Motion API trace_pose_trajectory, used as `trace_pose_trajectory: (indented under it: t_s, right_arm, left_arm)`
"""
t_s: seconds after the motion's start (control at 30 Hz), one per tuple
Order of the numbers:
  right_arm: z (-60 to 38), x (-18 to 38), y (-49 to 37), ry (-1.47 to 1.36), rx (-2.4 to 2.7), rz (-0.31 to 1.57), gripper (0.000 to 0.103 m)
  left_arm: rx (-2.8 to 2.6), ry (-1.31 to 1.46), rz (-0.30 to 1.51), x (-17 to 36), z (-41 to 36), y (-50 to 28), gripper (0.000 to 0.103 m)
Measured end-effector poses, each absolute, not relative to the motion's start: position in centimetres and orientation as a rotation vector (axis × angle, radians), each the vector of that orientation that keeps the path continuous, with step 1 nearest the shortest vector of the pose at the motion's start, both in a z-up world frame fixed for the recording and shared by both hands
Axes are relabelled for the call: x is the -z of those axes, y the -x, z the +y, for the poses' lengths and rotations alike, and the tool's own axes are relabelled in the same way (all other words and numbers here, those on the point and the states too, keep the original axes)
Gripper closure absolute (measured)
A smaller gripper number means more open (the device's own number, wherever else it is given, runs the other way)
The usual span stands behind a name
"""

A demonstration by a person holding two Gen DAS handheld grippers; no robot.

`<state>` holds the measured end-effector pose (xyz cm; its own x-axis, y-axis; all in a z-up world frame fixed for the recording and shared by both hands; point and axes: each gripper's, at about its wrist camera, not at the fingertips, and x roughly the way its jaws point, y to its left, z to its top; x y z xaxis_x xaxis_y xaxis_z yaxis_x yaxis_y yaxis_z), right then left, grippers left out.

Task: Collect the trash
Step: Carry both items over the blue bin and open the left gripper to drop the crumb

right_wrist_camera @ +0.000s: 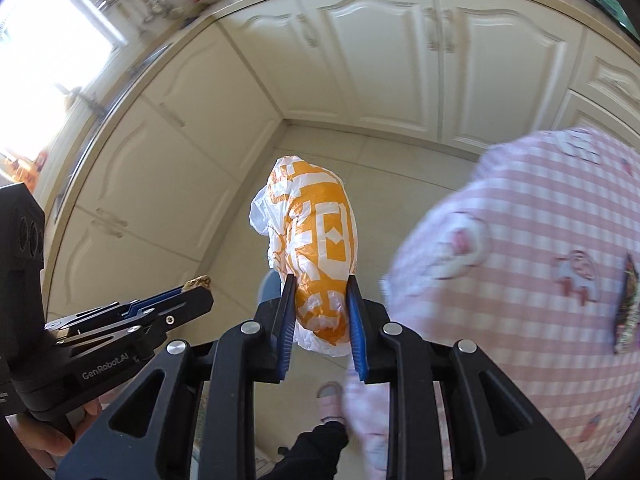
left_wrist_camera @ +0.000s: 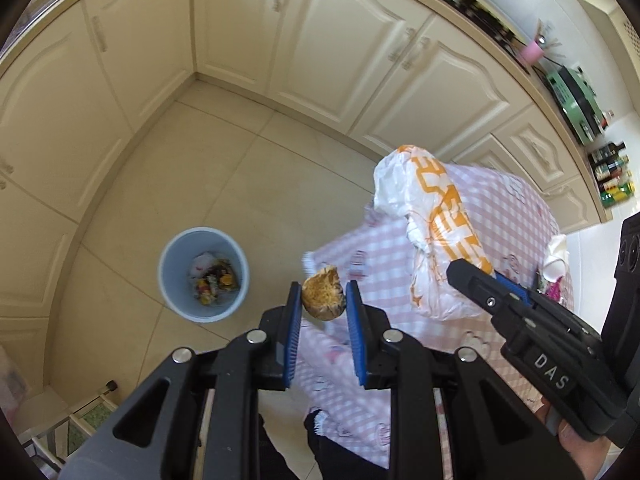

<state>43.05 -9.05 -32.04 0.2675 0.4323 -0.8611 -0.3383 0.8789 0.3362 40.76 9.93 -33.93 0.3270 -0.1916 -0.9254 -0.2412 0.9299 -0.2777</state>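
Cream panelled cabinets [left_wrist_camera: 352, 40] over pale glossy floor tiles [left_wrist_camera: 200, 184], pink checked tablecloth [left_wrist_camera: 500, 208], round blue bin [left_wrist_camera: 203, 274] holding scraps, crinkled orange-white plastic bag [right_wrist_camera: 320, 256] clenched between right gripper [right_wrist_camera: 321, 308] fingers, crusty bread piece [left_wrist_camera: 322, 293] pinched by left gripper [left_wrist_camera: 323, 312] fingers.

The bag [right_wrist_camera: 316, 248] was white plastic with bold orange block print. The food scrap [left_wrist_camera: 323, 293] was golden brown, paler and stringy on its cut face. Both grippers [left_wrist_camera: 323, 304] [right_wrist_camera: 322, 312] were black with blue ribbed pads [left_wrist_camera: 294, 332]. The tablecloth [left_wrist_camera: 508, 216] carried a pink-and-white check with small pink figures. The bin [left_wrist_camera: 172, 280] was pale blue, with mixed white, yellow and dark litter inside. The cabinets [left_wrist_camera: 340, 40] were cream and the floor tiles [left_wrist_camera: 224, 176] beige.
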Motion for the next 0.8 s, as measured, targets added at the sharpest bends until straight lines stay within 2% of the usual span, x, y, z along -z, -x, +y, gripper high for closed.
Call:
trace_pose_trajectory:
  t_s: [0.3, 0.7, 0.73, 0.8]
  right_arm:
    - [-1.2, 32.0, -41.5, -0.067, -0.595, 1.203, 0.081]
    - [3.7, 31.4, -40.8, -0.057, -0.603, 1.203, 0.081]
    - [4.0, 31.4, -40.8, -0.056, -0.602, 1.202, 0.081]
    - [4.3, 31.4, -40.9, -0.054, -0.6, 1.203, 0.081]
  left_arm:
    - [-0.089, 0.422, 1.241, 33.5, 18.0, -38.5, 0.082]
    - [-0.121, 0.45, 1.228, 33.1, 23.6, -37.7, 0.08]
    - [-0.123, 0.453, 1.228, 33.1, 23.7, -37.8, 0.078]
    - [-0.129, 0.459, 1.225, 33.1, 24.0, -37.7, 0.068]
